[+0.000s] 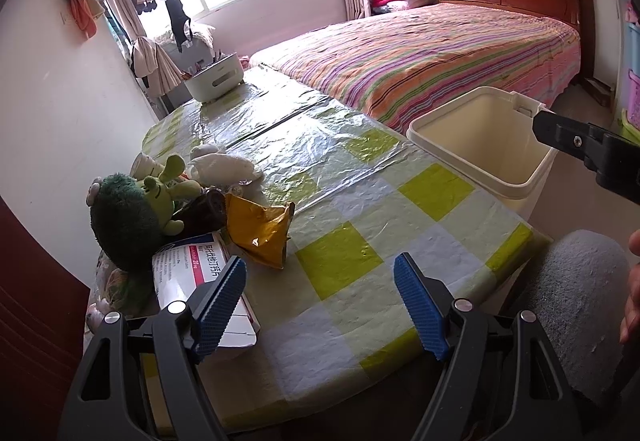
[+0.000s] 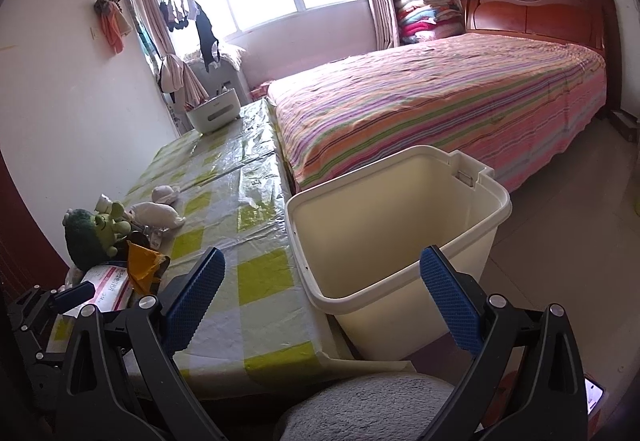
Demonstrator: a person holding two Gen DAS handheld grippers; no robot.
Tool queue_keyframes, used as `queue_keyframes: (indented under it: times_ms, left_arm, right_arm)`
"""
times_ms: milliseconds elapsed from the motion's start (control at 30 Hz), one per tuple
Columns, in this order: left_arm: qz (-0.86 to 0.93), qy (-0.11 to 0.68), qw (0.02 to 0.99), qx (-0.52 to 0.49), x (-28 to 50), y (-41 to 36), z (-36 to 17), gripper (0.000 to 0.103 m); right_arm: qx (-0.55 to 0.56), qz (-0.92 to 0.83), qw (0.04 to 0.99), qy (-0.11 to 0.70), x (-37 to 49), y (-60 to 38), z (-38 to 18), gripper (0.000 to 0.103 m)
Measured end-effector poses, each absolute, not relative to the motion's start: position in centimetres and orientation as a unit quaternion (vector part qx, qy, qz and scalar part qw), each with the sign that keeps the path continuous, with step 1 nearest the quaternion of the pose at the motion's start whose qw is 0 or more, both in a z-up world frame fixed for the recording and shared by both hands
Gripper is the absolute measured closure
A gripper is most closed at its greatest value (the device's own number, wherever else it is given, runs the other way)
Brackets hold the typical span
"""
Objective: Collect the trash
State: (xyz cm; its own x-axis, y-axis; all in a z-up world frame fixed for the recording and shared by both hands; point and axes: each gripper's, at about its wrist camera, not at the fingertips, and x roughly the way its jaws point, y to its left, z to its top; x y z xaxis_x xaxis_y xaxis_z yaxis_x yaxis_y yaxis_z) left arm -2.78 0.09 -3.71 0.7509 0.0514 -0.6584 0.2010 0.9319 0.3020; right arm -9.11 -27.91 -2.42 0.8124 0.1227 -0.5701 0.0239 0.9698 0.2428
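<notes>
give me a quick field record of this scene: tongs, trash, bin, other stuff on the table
left tongs: open, empty, over the near table edge
right tongs: open, empty, near the bin
bin: cream, nothing visible inside, on the floor beside the table
trash: yellow wrapper, medicine box, dark wrapper
other: green plush toy, white cloth bundle, white basket at far end

I see a bed with a pink, orange and green striped cover (image 2: 440, 97) and a red-brown wooden headboard (image 2: 536, 9). Beside it stands a table under a yellow-green checked plastic cloth (image 1: 340, 201). At the table's far end sits a white oval basket (image 1: 216, 79); on its near left corner, a green plush toy (image 1: 132, 213).
</notes>
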Motion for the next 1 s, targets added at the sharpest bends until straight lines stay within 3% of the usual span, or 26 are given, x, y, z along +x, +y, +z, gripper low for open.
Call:
queue_keyframes:
  times_ms: [1000]
  left_arm:
    - [0.000, 0.345, 0.925, 0.159, -2.9, 3.8, -2.7, 0.029]
  right_arm:
    - [0.047, 0.058, 0.944, 0.321, -7.5, -23.4, -2.1, 0.006]
